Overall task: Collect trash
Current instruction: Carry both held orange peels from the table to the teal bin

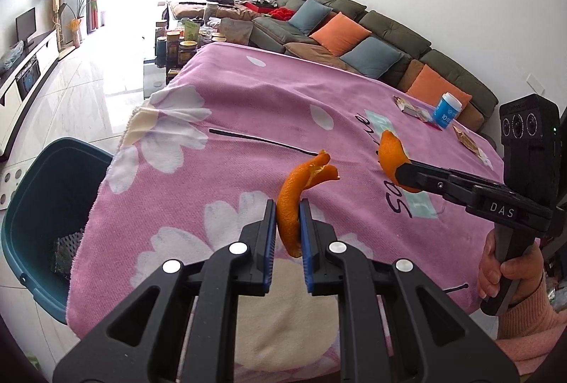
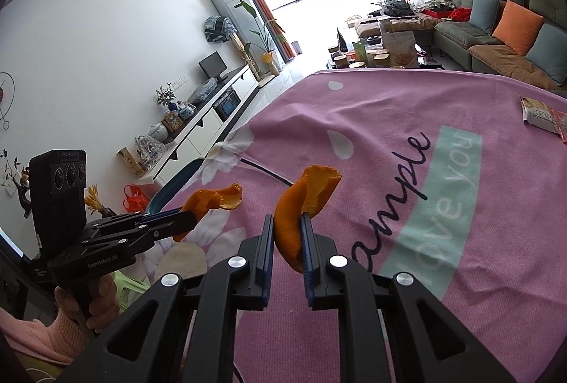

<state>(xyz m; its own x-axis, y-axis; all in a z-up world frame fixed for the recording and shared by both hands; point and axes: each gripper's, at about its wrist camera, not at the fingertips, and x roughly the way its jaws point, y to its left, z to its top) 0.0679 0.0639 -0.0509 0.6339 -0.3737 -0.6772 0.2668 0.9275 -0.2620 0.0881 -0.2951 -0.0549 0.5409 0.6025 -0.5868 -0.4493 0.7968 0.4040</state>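
Observation:
My left gripper [image 1: 287, 211] is shut on a curled orange peel [image 1: 296, 195] and holds it above the pink flowered cloth [image 1: 248, 106]. My right gripper [image 2: 287, 227] is shut on a second orange peel [image 2: 304, 202], also above the cloth. In the left wrist view the right gripper [image 1: 402, 175] shows at the right with its peel [image 1: 391, 152]. In the right wrist view the left gripper [image 2: 193, 221] shows at the left with its peel [image 2: 212, 198]. A teal bin [image 1: 39, 212] stands on the floor by the table's left edge, with a wrapper inside.
A blue-and-white cup [image 1: 447, 110] and several snack wrappers [image 1: 411, 106] lie at the cloth's far right; one wrapper [image 2: 542, 115] shows in the right wrist view. A green sofa [image 1: 389, 39] with cushions runs behind the table. A cluttered coffee table [image 1: 191, 28] stands beyond.

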